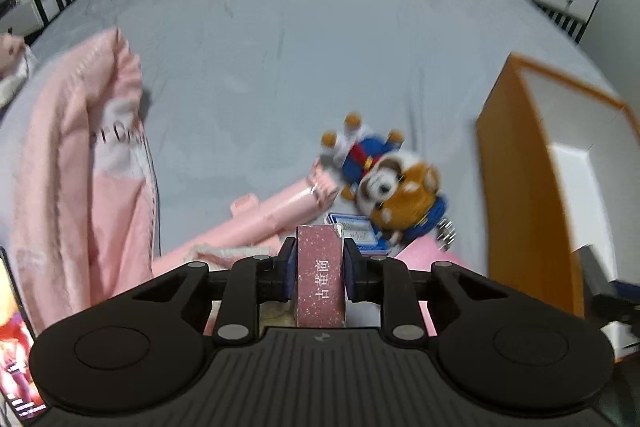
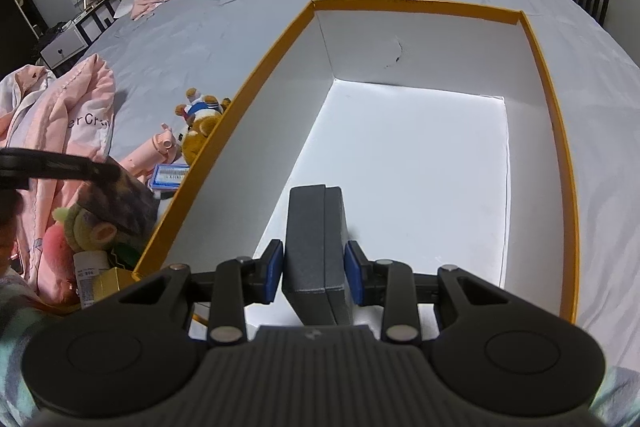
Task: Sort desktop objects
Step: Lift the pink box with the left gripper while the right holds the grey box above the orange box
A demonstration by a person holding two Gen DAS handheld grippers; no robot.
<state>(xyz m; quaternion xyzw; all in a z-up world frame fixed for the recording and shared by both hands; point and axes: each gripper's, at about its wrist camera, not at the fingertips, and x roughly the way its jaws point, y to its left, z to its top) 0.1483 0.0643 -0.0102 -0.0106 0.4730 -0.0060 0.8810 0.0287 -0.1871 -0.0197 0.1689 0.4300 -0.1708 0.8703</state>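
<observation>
My left gripper (image 1: 319, 269) is shut on a dark pink speckled box (image 1: 320, 275) with white characters, held above the bed. Ahead lie a red-panda plush in blue clothes (image 1: 394, 187), a pink bottle (image 1: 276, 213) and a blue card box (image 1: 360, 233). My right gripper (image 2: 314, 273) is shut on a dark grey box (image 2: 316, 247), held over the near end of the orange-rimmed storage box (image 2: 552, 115), whose white inside shows nothing else. That storage box stands at the right in the left wrist view (image 1: 516, 187).
A pink quilt (image 1: 80, 179) lies bunched on the grey bedsheet (image 1: 300, 59) at the left. Plush toys (image 2: 88, 231), a white tube (image 2: 90, 277) and small boxes lie left of the storage box. A phone (image 1: 16, 343) lies at the lower left. Nightstands flank the bed.
</observation>
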